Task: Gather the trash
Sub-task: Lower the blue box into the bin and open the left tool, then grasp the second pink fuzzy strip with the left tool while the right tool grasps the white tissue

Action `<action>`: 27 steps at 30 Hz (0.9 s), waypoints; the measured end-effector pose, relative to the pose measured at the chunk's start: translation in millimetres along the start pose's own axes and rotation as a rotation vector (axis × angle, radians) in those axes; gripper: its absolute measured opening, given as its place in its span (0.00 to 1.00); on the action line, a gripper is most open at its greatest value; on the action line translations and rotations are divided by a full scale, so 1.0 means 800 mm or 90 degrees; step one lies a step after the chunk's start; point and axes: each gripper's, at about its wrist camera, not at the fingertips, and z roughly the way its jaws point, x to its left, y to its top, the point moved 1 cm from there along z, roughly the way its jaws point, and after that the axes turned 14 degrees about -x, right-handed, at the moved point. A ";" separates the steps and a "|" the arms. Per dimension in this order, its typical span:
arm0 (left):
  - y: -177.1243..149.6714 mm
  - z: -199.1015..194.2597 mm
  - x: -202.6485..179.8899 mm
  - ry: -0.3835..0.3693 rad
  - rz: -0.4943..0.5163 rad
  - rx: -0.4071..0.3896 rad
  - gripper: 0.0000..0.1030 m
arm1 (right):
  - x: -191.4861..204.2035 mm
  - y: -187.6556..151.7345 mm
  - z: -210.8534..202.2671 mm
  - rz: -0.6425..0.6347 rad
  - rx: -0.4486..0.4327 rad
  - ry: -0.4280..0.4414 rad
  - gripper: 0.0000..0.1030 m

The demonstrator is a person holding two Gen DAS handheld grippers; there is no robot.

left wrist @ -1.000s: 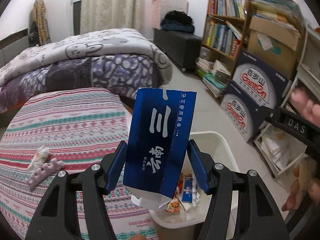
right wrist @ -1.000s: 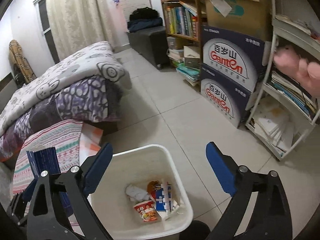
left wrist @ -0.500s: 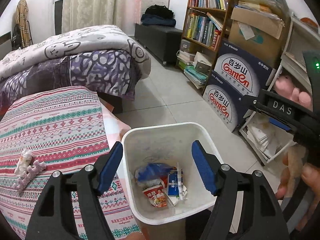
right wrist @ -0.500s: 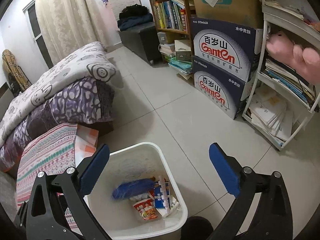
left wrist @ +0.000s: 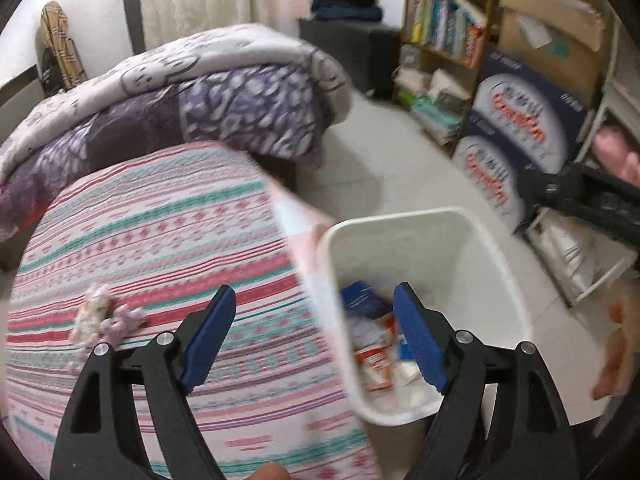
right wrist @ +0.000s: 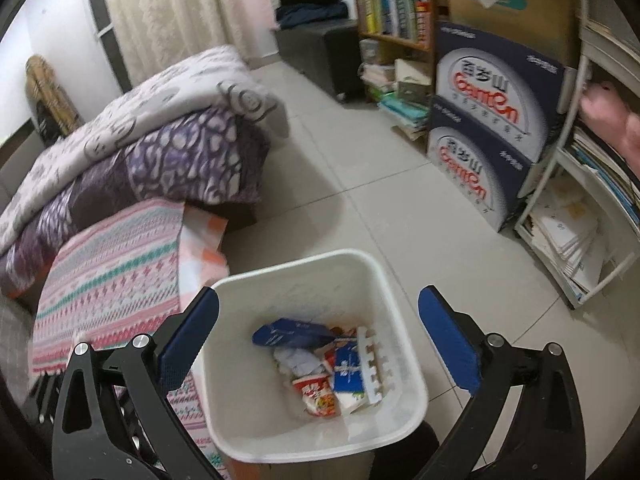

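Note:
A white trash bin (right wrist: 396,292) stands on the tiled floor beside the bed; it also shows in the left wrist view (left wrist: 496,256). Inside lie a blue box (right wrist: 292,332), a red-and-white wrapper (right wrist: 318,394), a white comb-like strip (right wrist: 370,364) and other scraps. My left gripper (left wrist: 316,324) is open and empty over the edge of the striped bedspread (left wrist: 152,240), just left of the bin. My right gripper (right wrist: 318,340) is open and empty above the bin. A small crumpled pink-and-white item (left wrist: 106,316) lies on the bedspread left of my left gripper.
A folded purple and white quilt (left wrist: 180,100) lies on the bed behind. Stacked blue water boxes (right wrist: 492,120) and a bookshelf (right wrist: 396,12) stand at the right. A white wire rack with papers (right wrist: 576,236) is at the far right.
My left gripper has opened and let go of the blue box, which fell into the bin. The left gripper has since swung left over the bedspread. The right gripper stays open above the bin.

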 end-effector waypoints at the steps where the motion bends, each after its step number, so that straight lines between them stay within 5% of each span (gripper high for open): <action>1: -0.002 0.004 0.008 0.009 0.004 0.011 0.77 | 0.008 -0.002 0.002 -0.007 0.008 0.007 0.93; 6: -0.024 0.039 0.063 0.072 0.059 0.114 0.80 | 0.037 -0.013 0.009 -0.025 0.039 0.035 0.93; 13: -0.048 0.072 0.132 0.110 0.102 0.169 0.80 | 0.068 -0.030 0.018 -0.051 0.077 0.055 0.93; 22: -0.063 0.108 0.171 0.066 0.093 0.202 0.82 | 0.091 -0.041 0.028 -0.066 0.100 0.060 0.93; 27: -0.071 0.104 0.211 0.037 0.027 0.217 0.82 | 0.103 -0.044 0.029 -0.063 0.108 0.067 0.93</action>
